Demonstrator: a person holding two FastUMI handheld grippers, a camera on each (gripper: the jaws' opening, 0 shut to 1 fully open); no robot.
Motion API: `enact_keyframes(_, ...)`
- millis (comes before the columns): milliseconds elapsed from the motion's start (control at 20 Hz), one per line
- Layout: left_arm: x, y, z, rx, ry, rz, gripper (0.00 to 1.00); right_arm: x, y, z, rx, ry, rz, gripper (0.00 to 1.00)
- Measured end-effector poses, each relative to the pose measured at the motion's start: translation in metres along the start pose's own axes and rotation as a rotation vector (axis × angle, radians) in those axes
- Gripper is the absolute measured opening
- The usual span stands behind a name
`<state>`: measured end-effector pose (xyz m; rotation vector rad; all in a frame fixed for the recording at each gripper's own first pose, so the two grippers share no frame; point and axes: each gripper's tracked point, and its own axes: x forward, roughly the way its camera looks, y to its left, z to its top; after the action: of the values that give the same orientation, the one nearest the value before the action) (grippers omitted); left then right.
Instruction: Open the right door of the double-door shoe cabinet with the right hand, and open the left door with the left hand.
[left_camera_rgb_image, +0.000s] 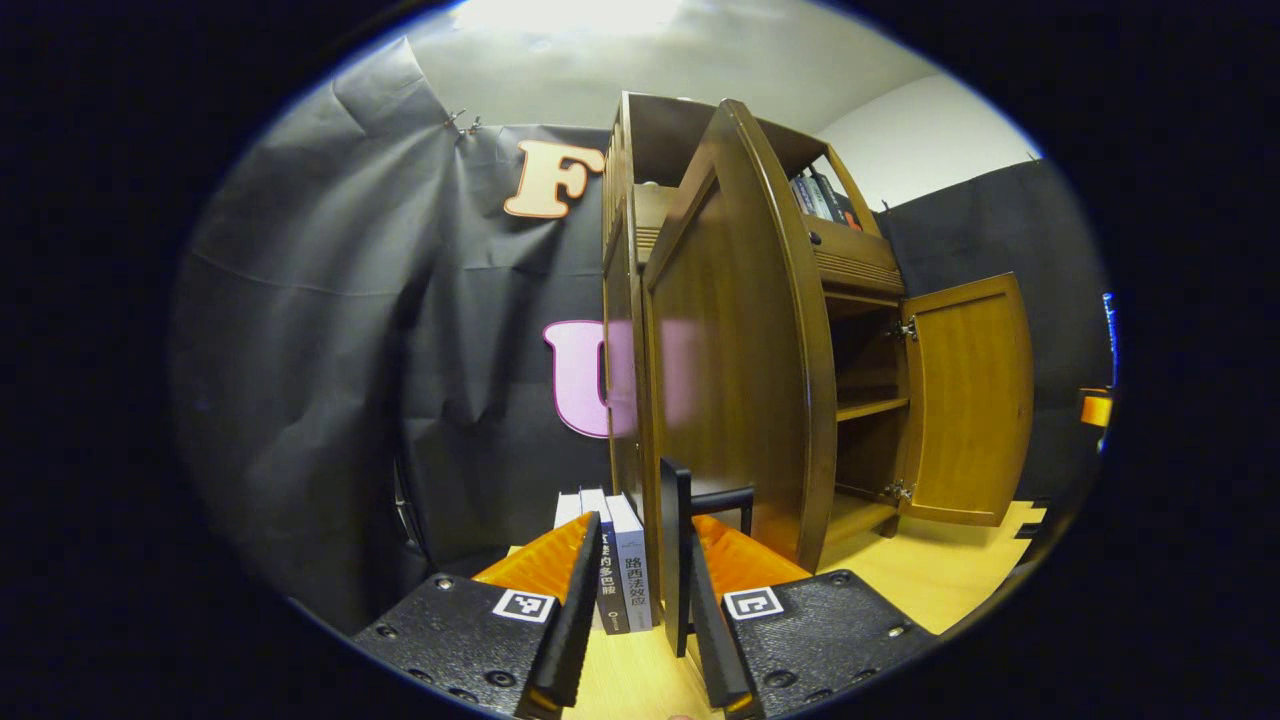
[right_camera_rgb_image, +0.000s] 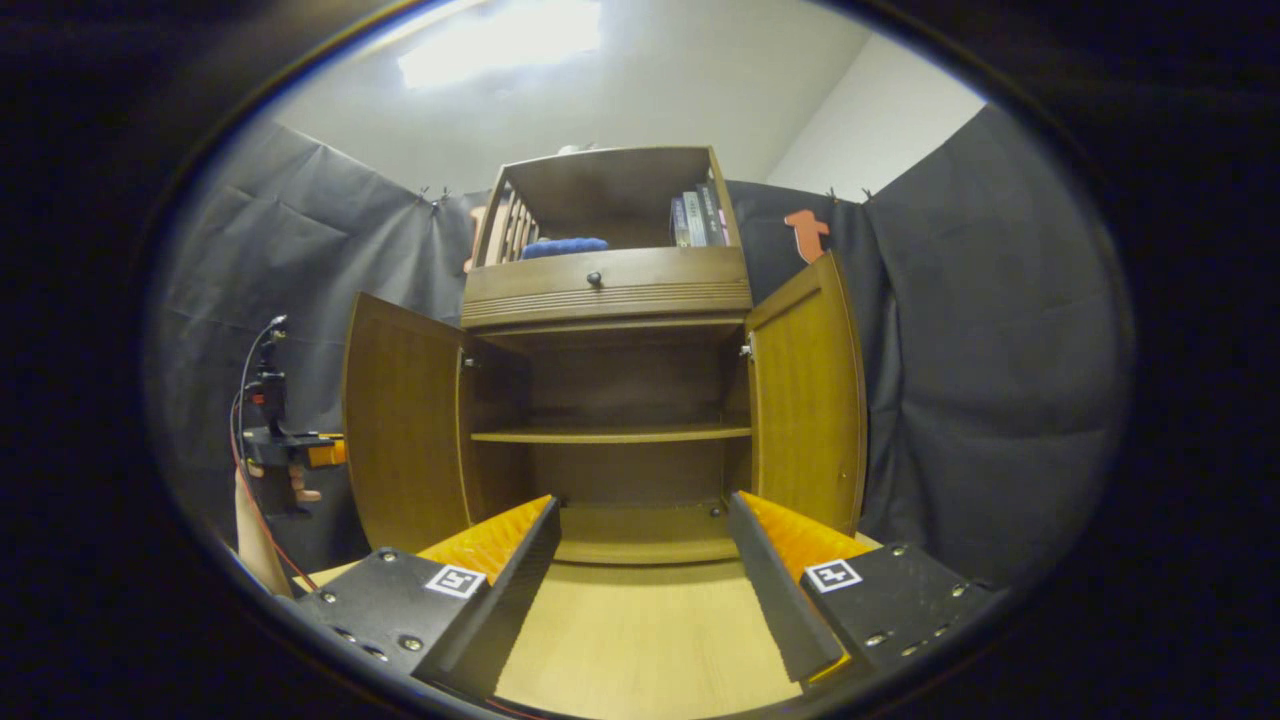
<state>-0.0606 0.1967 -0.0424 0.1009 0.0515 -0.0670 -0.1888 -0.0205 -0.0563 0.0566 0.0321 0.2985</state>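
Pale wooden worktop (right_camera_rgb_image: 640, 640) runs under both grippers. Right gripper (right_camera_rgb_image: 640, 570) gapes wide and empty, facing the shoe cabinet (right_camera_rgb_image: 605, 290) squarely; right door (right_camera_rgb_image: 810, 390) is swung out. Left gripper (left_camera_rgb_image: 640, 600), narrower, straddles the left door (left_camera_rgb_image: 735, 370) handle (left_camera_rgb_image: 720, 498) without clamping.

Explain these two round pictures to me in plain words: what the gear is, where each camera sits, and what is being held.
No robot here: a person carries a two-finger gripper in each hand, and a fisheye camera rides on each, looking along its fingers. The left gripper sits beside the wooden shoe cabinet, close to the open left door, with upright books just ahead on the wooden surface. The right gripper faces the cabinet front: both doors stand open, including the right door, and the shelves look bare. Both grippers are open and hold nothing.
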Motion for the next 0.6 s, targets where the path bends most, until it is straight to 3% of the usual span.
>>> enact_keyframes(350,-0.030,0.000,-0.018,-0.002,0.072,0.063,0.63,0.002,0.005,-0.012,0.002,0.016,0.027,1.00)
enact_keyframes(600,-0.055,0.004,-0.002,0.008,0.038,0.148,0.67,-0.001,0.009,-0.009,0.001,-0.017,0.046,1.00)
